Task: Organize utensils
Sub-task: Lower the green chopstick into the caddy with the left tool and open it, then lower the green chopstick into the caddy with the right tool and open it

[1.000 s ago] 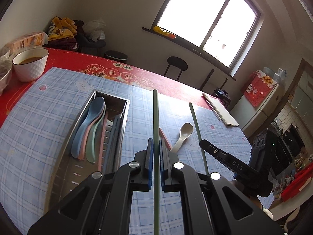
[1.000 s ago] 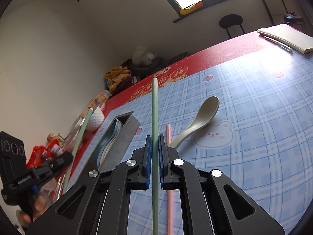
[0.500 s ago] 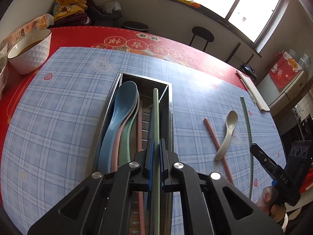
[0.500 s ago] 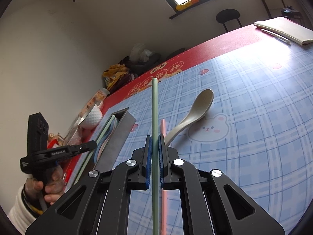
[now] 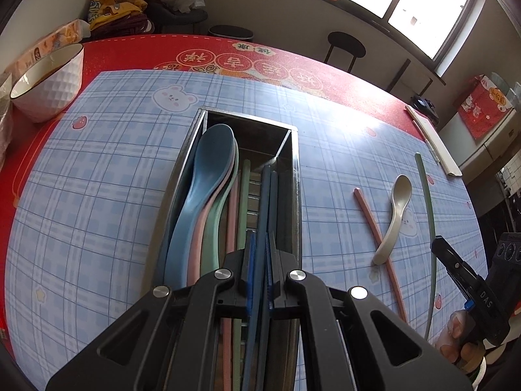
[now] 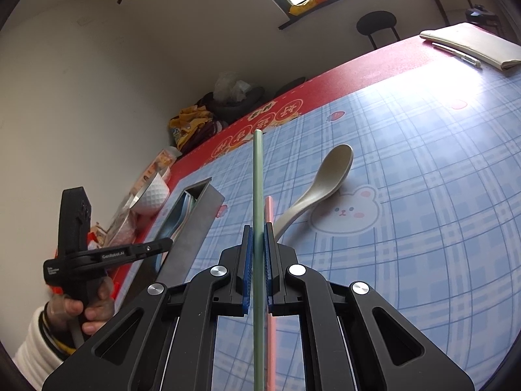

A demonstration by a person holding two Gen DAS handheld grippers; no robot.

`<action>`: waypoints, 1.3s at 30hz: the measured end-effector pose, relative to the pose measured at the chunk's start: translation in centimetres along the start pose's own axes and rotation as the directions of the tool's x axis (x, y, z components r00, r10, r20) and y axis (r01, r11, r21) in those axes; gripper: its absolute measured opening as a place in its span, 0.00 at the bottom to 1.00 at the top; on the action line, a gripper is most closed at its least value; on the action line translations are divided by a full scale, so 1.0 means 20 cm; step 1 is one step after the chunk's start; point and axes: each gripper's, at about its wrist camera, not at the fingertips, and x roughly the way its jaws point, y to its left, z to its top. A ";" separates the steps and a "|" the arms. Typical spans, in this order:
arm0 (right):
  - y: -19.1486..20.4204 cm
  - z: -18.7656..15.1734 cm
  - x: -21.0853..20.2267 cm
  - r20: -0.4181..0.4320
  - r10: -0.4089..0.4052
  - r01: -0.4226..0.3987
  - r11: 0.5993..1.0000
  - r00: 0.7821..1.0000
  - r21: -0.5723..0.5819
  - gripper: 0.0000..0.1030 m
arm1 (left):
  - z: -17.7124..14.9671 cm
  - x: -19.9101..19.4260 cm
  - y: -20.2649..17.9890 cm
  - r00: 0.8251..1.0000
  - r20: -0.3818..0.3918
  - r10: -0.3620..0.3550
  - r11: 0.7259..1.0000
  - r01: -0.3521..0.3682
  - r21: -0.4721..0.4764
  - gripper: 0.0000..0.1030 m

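Observation:
A steel utensil box (image 5: 294, 176) lies on the blue plaid mat. It holds stacked blue, pink and green spoons (image 5: 208, 176), a pink, a green (image 5: 242, 202) and dark blue chopsticks. My left gripper (image 5: 259, 251) hovers over the box's near end, open a little and empty. My right gripper (image 6: 257, 241) is shut on a green chopstick (image 6: 258, 176), held above the mat; it also shows in the left wrist view (image 5: 426, 202). A pink chopstick (image 5: 377, 241) and a beige spoon (image 5: 395, 208) lie on the mat right of the box.
A white bowl (image 5: 49, 84) stands at the table's far left by snack packets. A folded cream cloth (image 5: 433, 143) and a pen lie at the far right edge. A stool (image 5: 345, 45) stands beyond the table, under the window.
My left gripper swung over the box, lowered and let go of its green chopstick, which now lies in the box. My right gripper kept its green chopstick and barely moved.

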 end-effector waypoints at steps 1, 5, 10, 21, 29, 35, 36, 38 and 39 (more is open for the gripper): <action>0.00 0.00 0.00 0.000 0.001 -0.001 1.000 1.000 0.002 0.06 | -0.01 -0.02 -0.01 1.000 0.016 0.004 1.000 -0.004 0.015 0.07; 0.00 0.00 0.00 0.000 0.002 -0.002 1.000 1.000 0.003 0.06 | -0.08 -0.15 -0.05 0.993 0.112 0.028 0.992 -0.042 0.121 0.14; 0.01 -0.01 0.00 0.010 -0.002 0.002 1.000 1.000 -0.006 0.06 | -0.23 -0.31 -0.05 0.969 0.242 0.043 0.965 -0.103 0.242 0.38; 0.03 -0.02 0.00 0.032 -0.066 0.066 0.998 0.997 -0.016 0.06 | -0.44 -0.40 0.13 0.918 0.392 0.060 0.934 -0.190 0.302 0.94; 0.00 -0.01 0.02 0.010 -0.151 0.150 0.988 0.989 0.042 0.06 | -0.43 -0.40 0.29 0.905 0.426 0.005 0.957 -0.127 0.260 0.94; 0.04 -0.01 0.01 0.006 -0.238 0.237 0.971 0.971 0.035 0.06 | -0.45 -0.45 0.34 0.887 0.453 -0.086 0.968 -0.034 0.248 0.94; 0.06 0.00 0.00 0.007 -0.244 0.244 0.969 0.970 0.035 0.06 | -0.46 -0.46 0.34 0.881 0.464 -0.090 0.968 -0.032 0.249 0.94; 0.11 0.00 -0.01 0.019 -0.253 0.252 0.967 0.967 0.033 0.06 | -0.47 -0.48 0.34 0.867 0.489 -0.097 0.969 -0.031 0.246 0.94; 0.13 0.01 -0.01 0.021 -0.259 0.258 0.966 0.966 0.035 0.06 | -0.48 -0.50 0.35 0.860 0.501 -0.097 0.970 -0.031 0.242 0.94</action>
